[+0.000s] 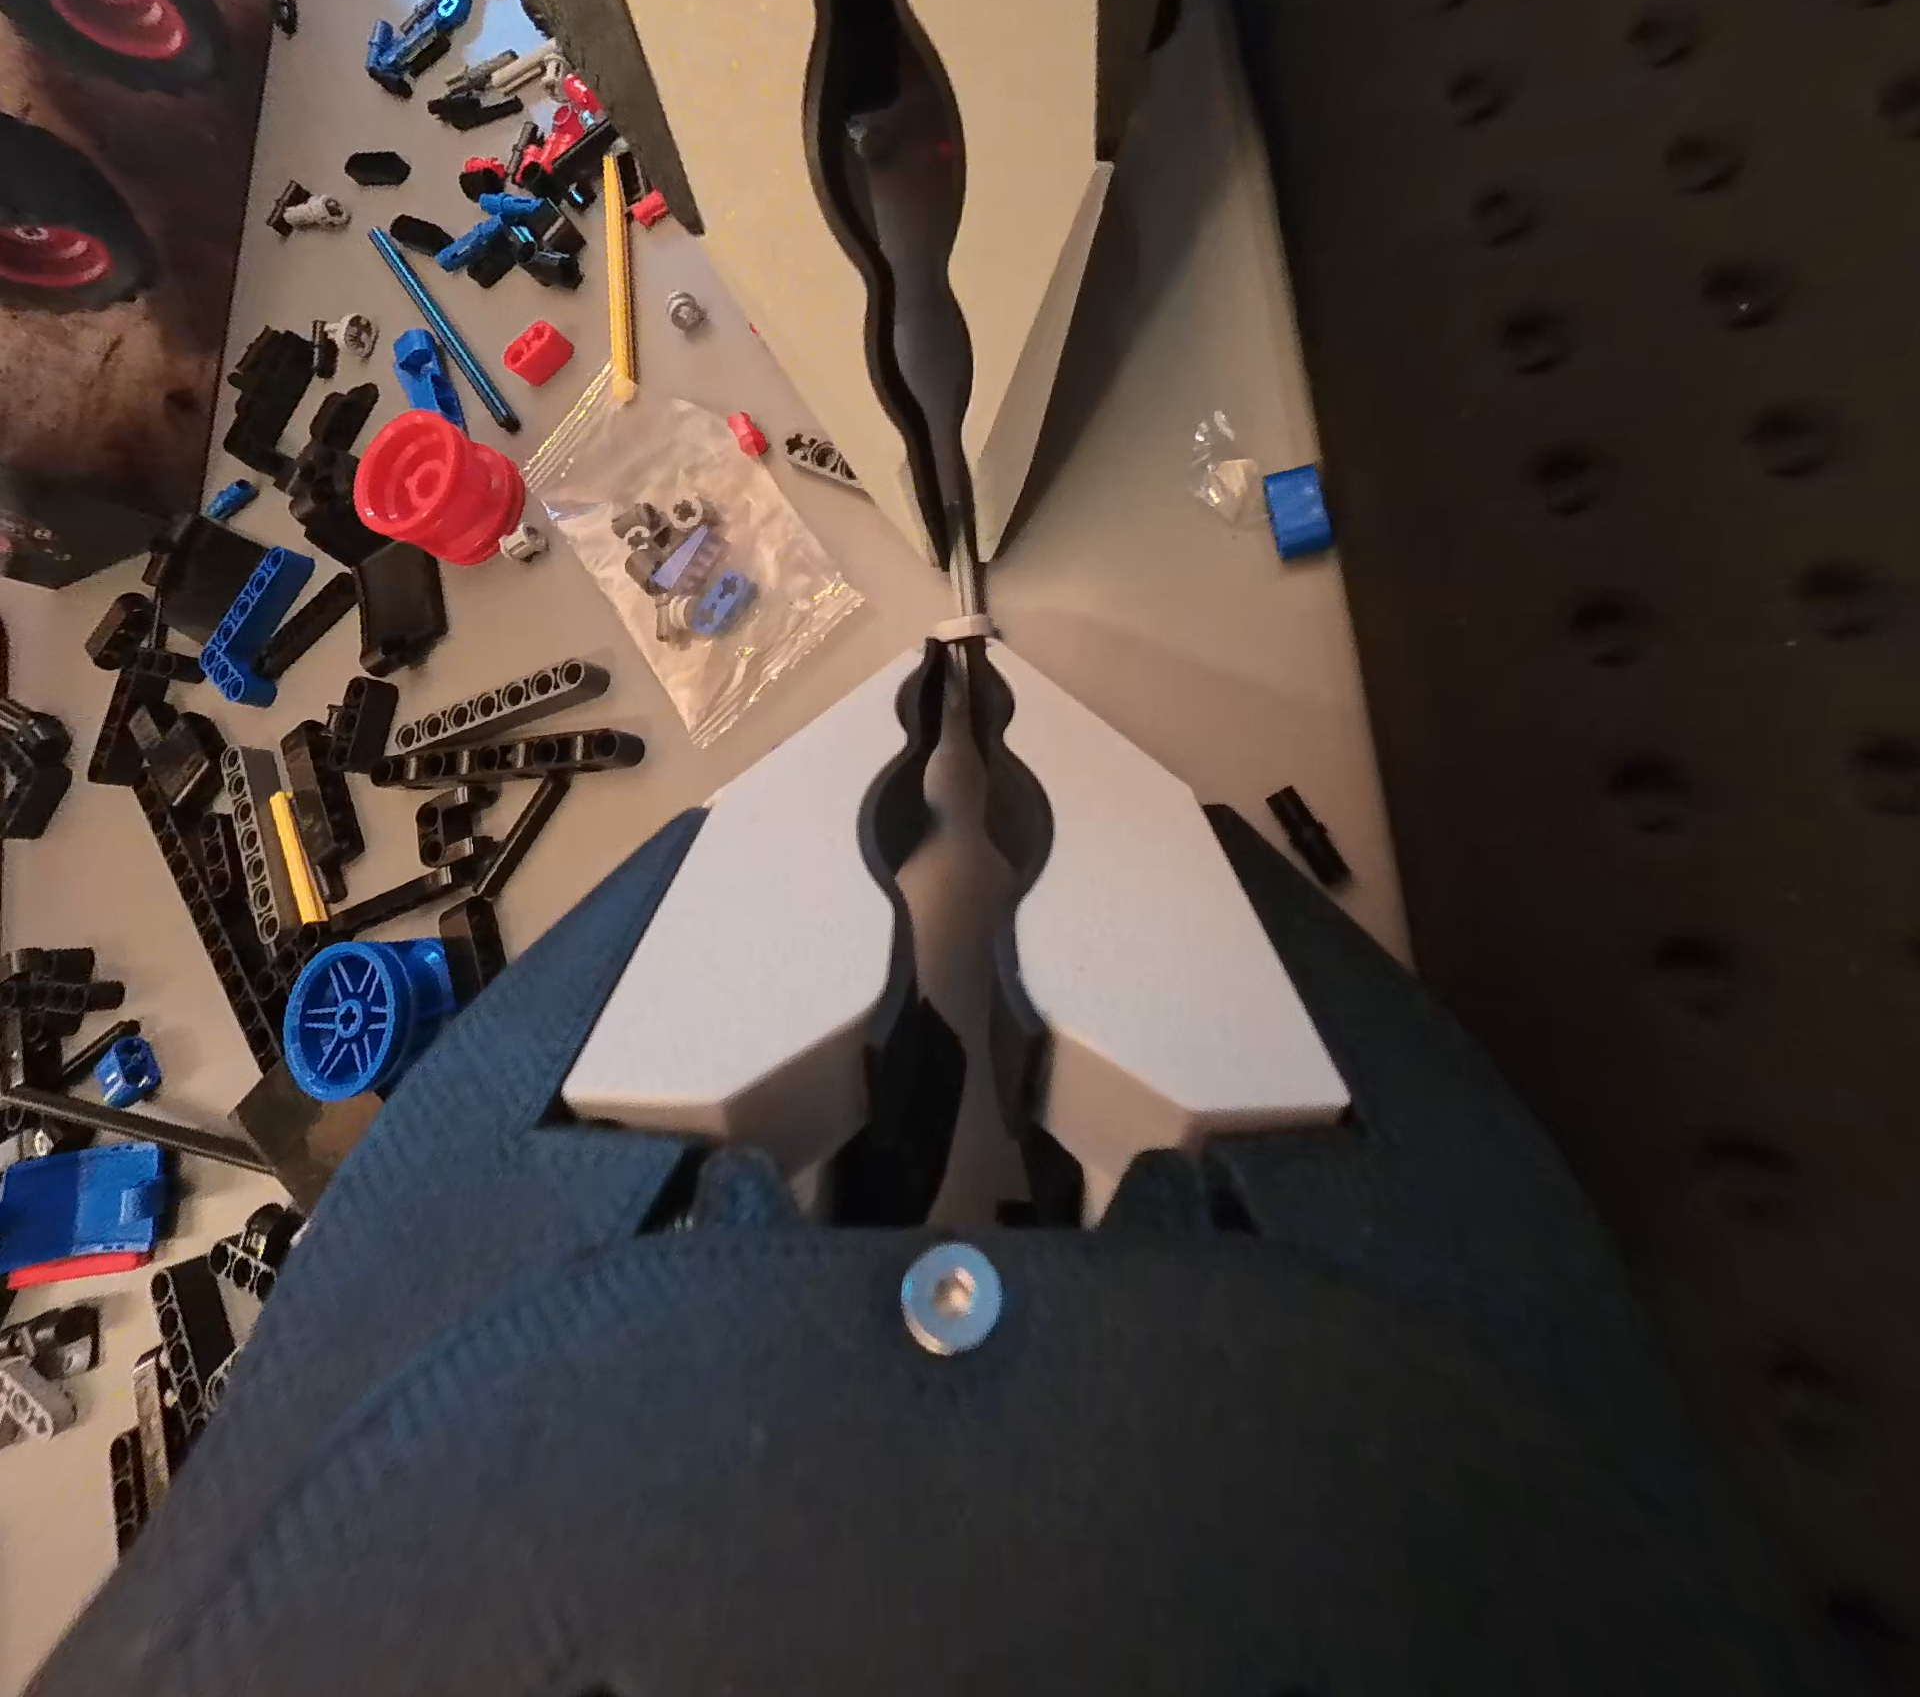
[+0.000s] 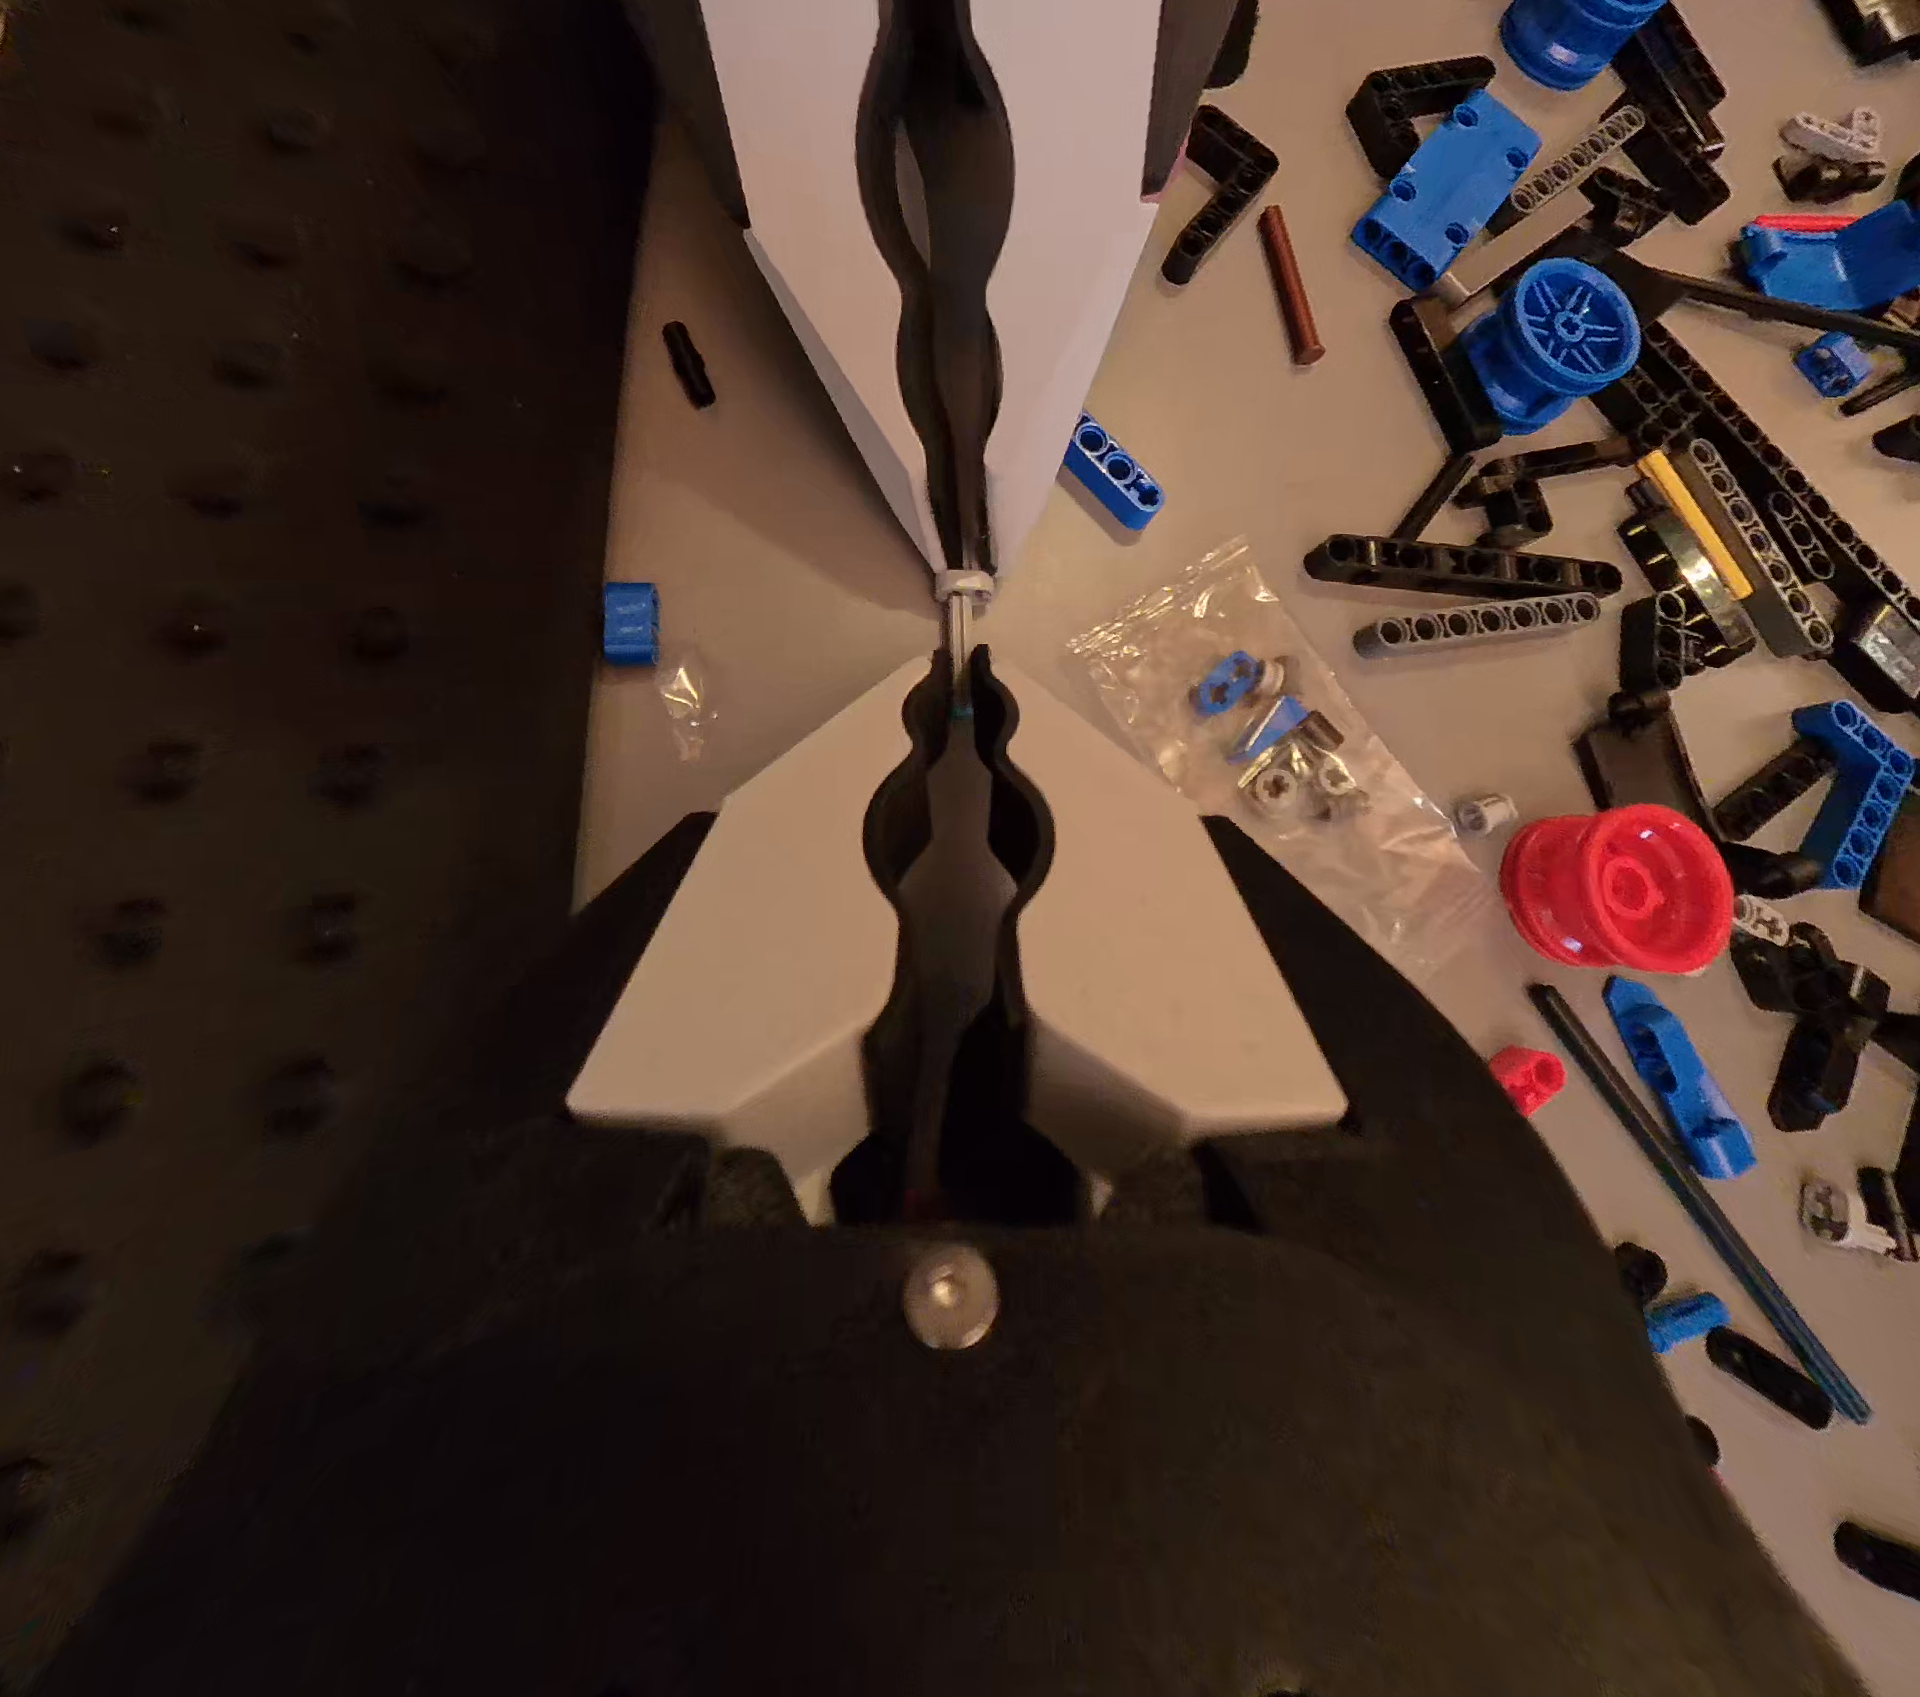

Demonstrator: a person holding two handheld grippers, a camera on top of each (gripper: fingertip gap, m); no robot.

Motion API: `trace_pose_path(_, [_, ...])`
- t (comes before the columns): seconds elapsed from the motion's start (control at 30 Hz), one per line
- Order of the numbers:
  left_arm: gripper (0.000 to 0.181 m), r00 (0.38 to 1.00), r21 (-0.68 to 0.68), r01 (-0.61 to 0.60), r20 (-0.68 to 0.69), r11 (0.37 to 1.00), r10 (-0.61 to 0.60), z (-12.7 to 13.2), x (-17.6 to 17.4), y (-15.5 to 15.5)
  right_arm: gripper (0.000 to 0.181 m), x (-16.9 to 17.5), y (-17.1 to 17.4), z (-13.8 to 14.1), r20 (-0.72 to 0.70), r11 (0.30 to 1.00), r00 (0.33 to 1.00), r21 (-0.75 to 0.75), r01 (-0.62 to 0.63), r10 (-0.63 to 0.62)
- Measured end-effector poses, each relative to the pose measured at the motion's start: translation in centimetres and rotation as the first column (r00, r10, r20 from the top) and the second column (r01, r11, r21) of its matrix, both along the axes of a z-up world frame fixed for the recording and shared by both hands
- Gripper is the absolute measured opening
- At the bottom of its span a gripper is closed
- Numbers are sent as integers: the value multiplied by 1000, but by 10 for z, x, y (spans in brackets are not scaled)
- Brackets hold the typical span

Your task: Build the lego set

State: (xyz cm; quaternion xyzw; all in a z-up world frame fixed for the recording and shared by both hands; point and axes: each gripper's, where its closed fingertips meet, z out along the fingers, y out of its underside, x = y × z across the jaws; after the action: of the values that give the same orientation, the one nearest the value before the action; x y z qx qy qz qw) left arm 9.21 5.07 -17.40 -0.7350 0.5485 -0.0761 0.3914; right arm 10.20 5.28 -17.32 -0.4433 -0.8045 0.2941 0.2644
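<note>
Two hand-held grippers meet tip to tip at the centre of both views, above a smooth pale table [image 1: 1143, 608]. The left gripper [image 1: 951, 660], with a ribbed dark-blue printed body, flat white finger shells and wavy black rubber pads, has its fingers pressed nearly together on one end of a thin grey axle [image 1: 966, 582]. The right gripper [image 2: 961, 660], black-bodied with the same white shells and wavy pads, is likewise closed down on the axle's other end. The axle's long axis runs vertically in both frames, in line with the fingers. A small pale-grey round bush [image 2: 961, 583] rings the axle between the two sets of tips, close against the left gripper's tips.

Loose plastic pieces lie scattered on the table: a glossy red wheel hub [image 1: 436, 489], a spoked blue wheel hub [image 1: 348, 1019], black holed beams, and a crinkled clear bag of small parts [image 1: 691, 567]. A dark dimpled surface borders the table.
</note>
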Motion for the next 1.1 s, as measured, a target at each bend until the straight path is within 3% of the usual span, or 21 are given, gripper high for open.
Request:
trace_pose_path(0.17, [3, 1000, 5, -2, -4, 1000, 2, 0, 0, 0, 2, 0, -1, 0, -25, 998, 1000, 63, -1, 3])
trace_pose_path(0.3, [3, 1000, -3, -6, 10, 1000, 6, 0, 0, 0, 2, 0, -1, 1, -74, 979, 997, 201, -16, 31])
trace_pose_path(0.53, [3, 999, -25, -10, 40, 1000, 11, 0, 1, -2, 2, -1, -2, 2, -143, 878, 982, 476, -43, 125])
trace_pose_path(1.1, [3, 999, -20, -4, 36, 1000, 5, 0, 1, -2, 1, -4, -4, 2, -118, 912, 983, 402, -82, 141])
